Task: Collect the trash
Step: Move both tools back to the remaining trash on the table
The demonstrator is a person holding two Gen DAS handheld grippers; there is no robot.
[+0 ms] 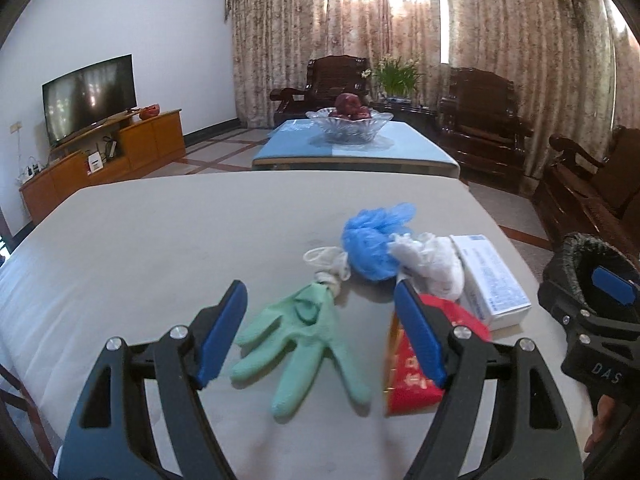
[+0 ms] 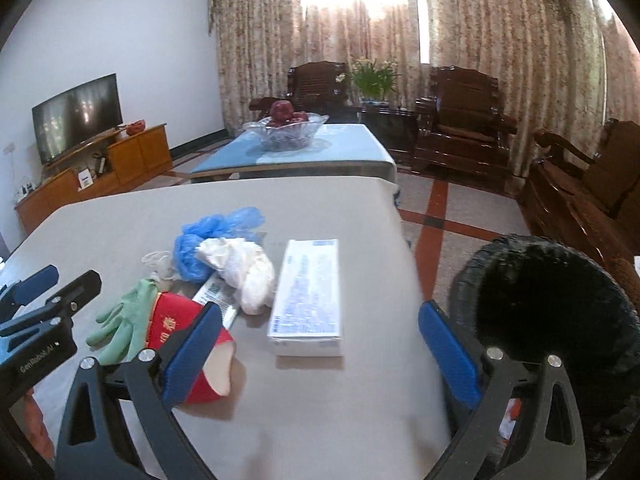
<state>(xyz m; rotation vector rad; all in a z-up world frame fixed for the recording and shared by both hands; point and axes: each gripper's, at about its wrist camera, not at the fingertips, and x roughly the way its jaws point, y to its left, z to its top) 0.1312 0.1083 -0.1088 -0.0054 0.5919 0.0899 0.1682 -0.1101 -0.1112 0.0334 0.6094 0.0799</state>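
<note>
Trash lies on a grey table [image 1: 160, 240]: a green glove [image 1: 304, 340], a red paper carton [image 1: 420, 364], a blue plastic bag [image 1: 372, 240], a crumpled white bag [image 1: 432, 264] and a white box [image 1: 492, 280]. My left gripper [image 1: 320, 304] is open, its fingers either side of the glove, just above it. My right gripper [image 2: 320, 320] is open and empty near the table's right edge, with the white box [image 2: 308, 296] ahead of it and the red carton [image 2: 192, 340] by its left finger. A black-lined bin [image 2: 552, 312] stands to the right of the table.
A blue-topped coffee table [image 1: 352, 152] with a glass bowl of apples [image 1: 348, 120] stands beyond. Dark wooden chairs [image 1: 480, 120] line the back and right. A TV [image 1: 88, 96] on a wooden cabinet stands at the left wall.
</note>
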